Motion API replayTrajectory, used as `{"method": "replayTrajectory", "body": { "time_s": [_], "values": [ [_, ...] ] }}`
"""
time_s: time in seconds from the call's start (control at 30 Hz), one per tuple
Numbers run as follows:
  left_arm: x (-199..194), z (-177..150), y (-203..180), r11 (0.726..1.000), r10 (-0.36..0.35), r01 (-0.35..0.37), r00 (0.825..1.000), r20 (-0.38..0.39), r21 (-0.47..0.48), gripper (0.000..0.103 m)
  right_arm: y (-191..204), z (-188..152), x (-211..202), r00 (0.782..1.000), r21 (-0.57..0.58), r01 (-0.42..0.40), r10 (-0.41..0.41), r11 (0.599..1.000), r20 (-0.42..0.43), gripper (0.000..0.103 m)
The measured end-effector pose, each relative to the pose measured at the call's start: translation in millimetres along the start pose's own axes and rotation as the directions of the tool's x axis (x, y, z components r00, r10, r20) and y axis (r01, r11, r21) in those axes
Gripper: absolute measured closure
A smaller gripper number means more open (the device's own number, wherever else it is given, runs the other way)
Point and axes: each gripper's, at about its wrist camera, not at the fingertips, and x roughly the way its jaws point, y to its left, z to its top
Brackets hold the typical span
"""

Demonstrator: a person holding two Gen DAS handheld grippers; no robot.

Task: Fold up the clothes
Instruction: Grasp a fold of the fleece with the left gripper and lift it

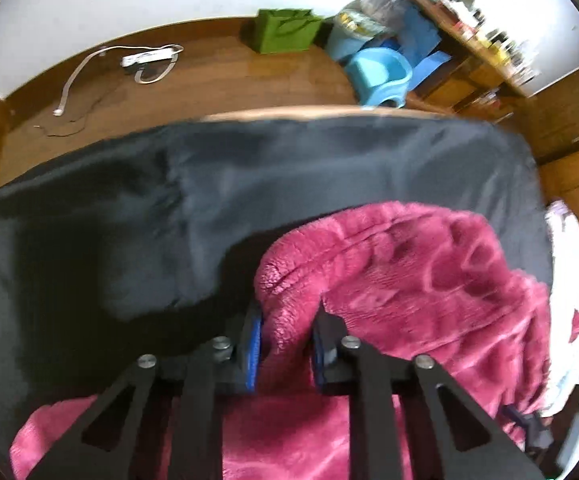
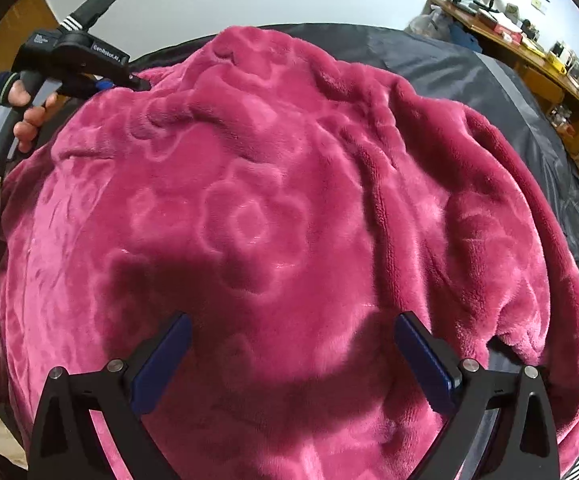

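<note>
A magenta fleece garment [image 2: 289,208] with an embossed flower pattern lies spread over a black cloth [image 2: 489,80] on the table. My left gripper [image 1: 287,344] is shut on a bunched edge of the fleece [image 1: 409,280]. In the right wrist view the left gripper [image 2: 129,82] pinches the fleece at its far left edge. My right gripper [image 2: 291,344] is open, its blue-padded fingers [image 2: 161,364] wide apart just above the near part of the fleece, holding nothing.
The black cloth [image 1: 169,200] covers the table. Beyond it on the wooden floor are a white power strip [image 1: 145,58], a green bag [image 1: 285,30] and blue plastic items [image 1: 381,72]. A cluttered wooden desk [image 2: 529,52] stands at the right. A white garment [image 1: 565,280] lies at the right edge.
</note>
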Motion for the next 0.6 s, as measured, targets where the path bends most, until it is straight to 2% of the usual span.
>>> {"method": "replayTrajectory", "body": {
  "time_s": [0.1,0.17,0.23,0.33,0.4,0.47,0.6],
  "values": [
    [-16.8,13.4,-4.9,0.993,-0.116,0.115,0.989,0.093,0.020,0.085,0.2,-0.1,0.4,1.000,0.010,0.020,-0.020,1.000,0.012,0.001],
    [-31.8,22.6,-9.6,0.980,-0.196,0.190,0.966,0.168,0.051,0.085,-0.9,-0.1,0.5,0.999,0.022,0.034,-0.034,0.999,0.022,0.001],
    [-42.2,23.5,-13.0,0.976,-0.215,0.200,0.950,0.225,0.085,0.085,-3.5,0.1,2.8,0.999,0.046,0.039,-0.040,0.998,0.023,0.001],
    [-16.2,26.5,-2.0,0.995,-0.087,0.079,0.981,0.175,0.053,0.085,-3.8,1.1,9.4,0.999,0.059,0.051,-0.052,0.997,0.014,0.001],
    [-2.6,23.8,4.3,0.999,-0.009,0.005,0.990,0.140,0.032,0.084,-3.2,2.1,12.7,0.998,0.059,0.056,-0.057,0.997,0.011,0.001],
    [4.3,25.2,19.4,1.000,-0.013,0.012,0.988,0.154,0.007,0.078,-3.7,3.1,11.5,0.998,0.063,0.057,-0.059,0.996,0.016,0.001],
    [-0.4,28.3,21.9,0.999,-0.004,-0.001,0.989,0.150,0.034,0.072,-12.0,6.6,-0.5,0.995,0.092,0.071,-0.077,0.993,0.061,0.001]
  ]
}}
